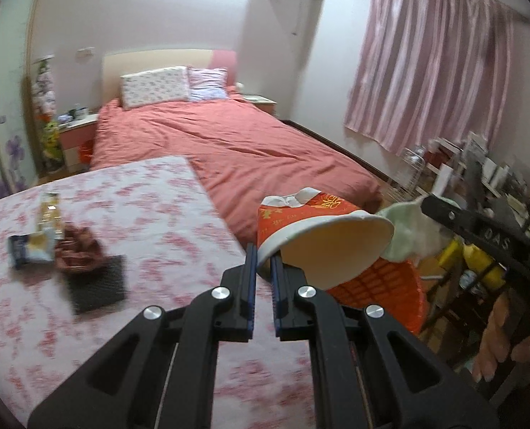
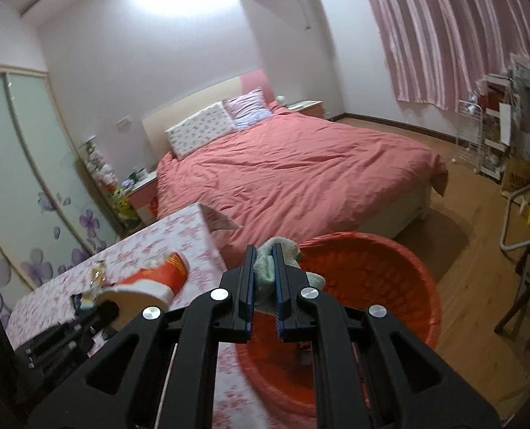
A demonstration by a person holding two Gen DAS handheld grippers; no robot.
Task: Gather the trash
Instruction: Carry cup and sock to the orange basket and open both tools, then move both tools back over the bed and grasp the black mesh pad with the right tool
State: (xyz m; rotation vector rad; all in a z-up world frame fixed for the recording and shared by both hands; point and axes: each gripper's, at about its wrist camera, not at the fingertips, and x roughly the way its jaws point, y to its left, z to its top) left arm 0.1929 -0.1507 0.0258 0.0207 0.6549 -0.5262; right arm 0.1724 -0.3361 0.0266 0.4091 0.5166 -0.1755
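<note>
- Wrappers (image 1: 39,236) lie on the desk (image 1: 165,214) at far left, for a later trip.
- My left claw (image 1: 263,261) is clamped on the rim of the cup (image 1: 318,236), which is tipped on its side at the desk's edge; I should carry it over the bin (image 2: 383,279) before letting go.
- My right claw (image 2: 265,268) is clamped on a green rag (image 2: 265,266), just above the bin's near rim; I should move further in so the rag drops inside.

red cup (image 1: 311,221), orange basket (image 2: 372,275), green cloth (image 2: 265,268)
</note>
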